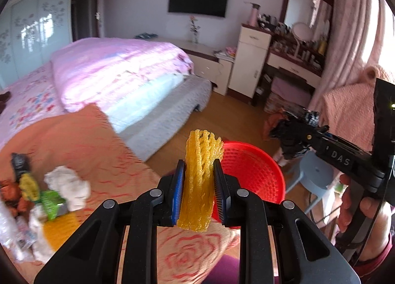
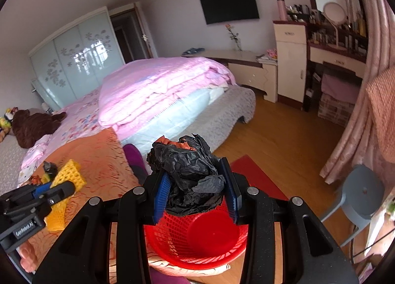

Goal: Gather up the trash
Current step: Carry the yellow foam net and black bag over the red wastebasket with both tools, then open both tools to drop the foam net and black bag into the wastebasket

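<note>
My left gripper (image 1: pixel 199 168) is shut on a yellow foam fruit net (image 1: pixel 199 180), held upright over the edge of the bed. The red mesh basket (image 1: pixel 256 172) stands just beyond and to the right of it. My right gripper (image 2: pixel 197 180) is shut on a crumpled black plastic bag (image 2: pixel 190 177), directly above the red basket (image 2: pixel 197 242). From the left wrist view the right gripper (image 1: pixel 284 135) with the black bag (image 1: pixel 288 133) hangs right of the basket. The left gripper (image 2: pixel 49 189) and its yellow net (image 2: pixel 66 180) show at the left of the right wrist view.
More trash lies on the orange bedspread (image 1: pixel 81 135): white crumpled paper (image 1: pixel 69 185), a green wrapper (image 1: pixel 51 203), a clear plastic bottle (image 1: pixel 9 229). A grey stool (image 2: pixel 363 195) stands right of the basket on the wooden floor (image 2: pixel 284 135). A hand (image 1: pixel 358 207) grips the right tool.
</note>
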A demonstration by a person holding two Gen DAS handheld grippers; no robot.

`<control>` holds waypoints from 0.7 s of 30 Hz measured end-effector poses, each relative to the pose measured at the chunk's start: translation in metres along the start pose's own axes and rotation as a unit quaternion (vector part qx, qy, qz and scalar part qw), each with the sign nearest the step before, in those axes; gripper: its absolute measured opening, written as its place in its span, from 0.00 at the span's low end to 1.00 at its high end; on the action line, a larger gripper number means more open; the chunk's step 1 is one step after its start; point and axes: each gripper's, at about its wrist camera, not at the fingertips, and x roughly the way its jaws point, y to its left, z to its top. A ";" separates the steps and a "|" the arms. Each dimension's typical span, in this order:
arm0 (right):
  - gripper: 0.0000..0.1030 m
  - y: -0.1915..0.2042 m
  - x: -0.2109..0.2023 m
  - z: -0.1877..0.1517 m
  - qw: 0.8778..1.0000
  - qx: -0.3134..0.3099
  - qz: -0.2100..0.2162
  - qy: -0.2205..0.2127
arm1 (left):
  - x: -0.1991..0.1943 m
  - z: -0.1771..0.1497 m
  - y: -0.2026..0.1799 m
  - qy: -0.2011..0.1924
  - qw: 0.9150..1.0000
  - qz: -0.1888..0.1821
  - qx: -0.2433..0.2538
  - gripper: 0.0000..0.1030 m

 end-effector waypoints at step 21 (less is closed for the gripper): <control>0.38 -0.029 0.052 -0.022 0.996 0.035 -0.027 0.080 | 0.093 -0.020 -0.036 0.096 0.994 -0.049 0.023 0.27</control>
